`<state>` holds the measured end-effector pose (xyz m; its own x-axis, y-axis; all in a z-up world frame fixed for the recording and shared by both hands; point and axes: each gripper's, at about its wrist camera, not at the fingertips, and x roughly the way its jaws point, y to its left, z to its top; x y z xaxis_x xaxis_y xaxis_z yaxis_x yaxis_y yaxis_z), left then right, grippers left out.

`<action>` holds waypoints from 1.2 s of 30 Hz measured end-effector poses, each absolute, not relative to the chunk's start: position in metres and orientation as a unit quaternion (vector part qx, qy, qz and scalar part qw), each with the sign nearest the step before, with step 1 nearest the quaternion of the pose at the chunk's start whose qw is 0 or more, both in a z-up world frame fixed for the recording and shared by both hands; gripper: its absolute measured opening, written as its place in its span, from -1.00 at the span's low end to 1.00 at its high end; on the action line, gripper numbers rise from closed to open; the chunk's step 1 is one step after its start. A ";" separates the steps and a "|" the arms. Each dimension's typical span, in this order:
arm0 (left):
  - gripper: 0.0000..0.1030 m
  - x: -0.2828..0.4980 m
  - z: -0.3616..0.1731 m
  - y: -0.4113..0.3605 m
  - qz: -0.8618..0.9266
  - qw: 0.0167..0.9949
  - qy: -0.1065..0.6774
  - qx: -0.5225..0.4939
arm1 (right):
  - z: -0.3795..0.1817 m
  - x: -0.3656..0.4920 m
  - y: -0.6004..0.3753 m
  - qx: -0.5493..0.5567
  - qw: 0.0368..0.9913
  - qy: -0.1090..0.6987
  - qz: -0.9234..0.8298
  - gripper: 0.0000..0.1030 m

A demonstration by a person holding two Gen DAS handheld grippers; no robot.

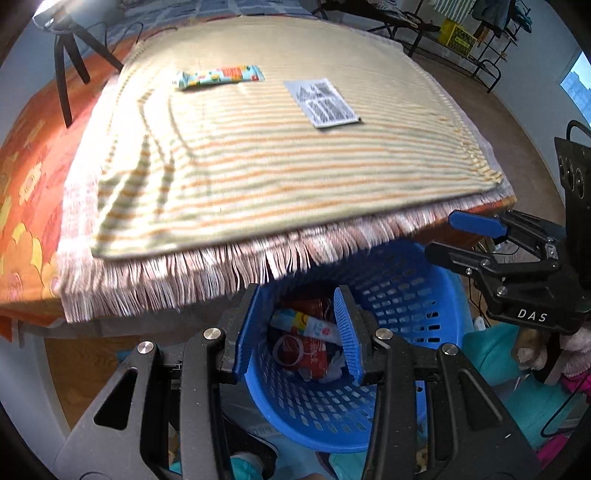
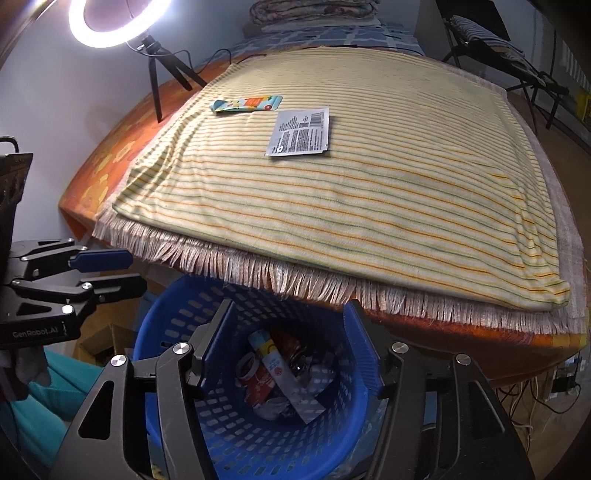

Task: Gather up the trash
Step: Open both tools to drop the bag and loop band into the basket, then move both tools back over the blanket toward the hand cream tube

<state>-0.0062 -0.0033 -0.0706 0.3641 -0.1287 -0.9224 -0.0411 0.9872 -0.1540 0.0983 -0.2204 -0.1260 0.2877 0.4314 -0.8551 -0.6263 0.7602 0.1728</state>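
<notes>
Two wrappers on the striped blanket [image 2: 369,206], trash in the blue basket [image 2: 332,435] below

Left tool [image 1: 299,332] and right tool [image 2: 288,354] hang spread and empty over the basket; grey packet [image 2: 300,132] and colourful wrapper [image 2: 246,103] lie on the blanket.

Two wrappers [image 2: 300,133] lie on striped cloth [image 2: 369,206] above blue basket [image 2: 258,435].

A lit ring light [image 2: 110,22] on a black tripod [image 2: 162,70] stands against a pale wall [image 2: 55,92], beside a bed under a striped blanket [image 2: 369,192], with brown floor [image 1: 517,122] beyond.
</notes>
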 end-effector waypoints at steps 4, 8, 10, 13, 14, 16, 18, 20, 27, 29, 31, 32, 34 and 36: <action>-0.21 0.000 -0.060 -0.004 -0.026 0.831 0.552 -0.064 | -0.121 0.101 -0.221 -0.102 0.796 0.496 0.332 0.17; -0.21 0.007 -0.051 0.000 -0.026 0.839 0.540 -0.062 | -0.113 0.105 -0.222 -0.097 0.796 0.497 0.331 0.23; -0.21 0.012 -0.045 0.000 -0.026 0.843 0.535 -0.057 | -0.109 0.109 -0.222 -0.095 0.798 0.496 0.329 0.24; -0.21 0.021 -0.037 0.002 -0.026 0.849 0.525 -0.048 | -0.101 0.114 -0.222 -0.096 0.802 0.492 0.326 0.24; -0.21 0.024 -0.034 0.003 -0.026 0.852 0.521 -0.045 | -0.098 0.116 -0.220 -0.099 0.802 0.491 0.325 0.24; -0.21 0.030 -0.029 0.005 -0.030 0.855 0.516 -0.044 | -0.094 0.118 -0.220 -0.105 0.804 0.487 0.325 0.25; -0.21 0.037 -0.026 0.006 -0.031 0.857 0.513 -0.039 | -0.088 0.122 -0.219 -0.110 0.808 0.478 0.327 0.25; -0.21 0.044 -0.024 0.007 -0.035 0.857 0.514 -0.029 | -0.084 0.127 -0.218 -0.110 0.813 0.470 0.327 0.25; -0.05 0.075 -0.026 0.016 -0.042 0.854 0.518 -0.026 | -0.078 0.143 -0.210 -0.117 0.819 0.454 0.329 0.40; 0.18 0.089 -0.027 0.024 -0.040 0.855 0.516 -0.033 | -0.078 0.148 -0.207 -0.116 0.817 0.456 0.334 0.41; 0.18 0.106 -0.026 0.035 -0.037 0.857 0.511 -0.044 | -0.078 0.153 -0.203 -0.117 0.815 0.456 0.338 0.44; 0.18 0.113 -0.026 0.041 -0.038 0.857 0.511 -0.052 | -0.079 0.155 -0.201 -0.120 0.814 0.456 0.341 0.45; 0.18 0.129 -0.026 0.055 -0.040 0.859 0.505 -0.077 | -0.080 0.159 -0.196 -0.124 0.811 0.454 0.346 0.50; 0.18 0.146 -0.027 0.068 -0.042 0.858 0.501 -0.101 | -0.081 0.164 -0.192 -0.126 0.811 0.451 0.350 0.51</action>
<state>0.1456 0.0684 -0.0275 0.4942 -0.1736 -0.8518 -0.0279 0.9762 -0.2151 0.1641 -0.1916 -0.0808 0.3482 0.4545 -0.8198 -0.6817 0.7231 0.1114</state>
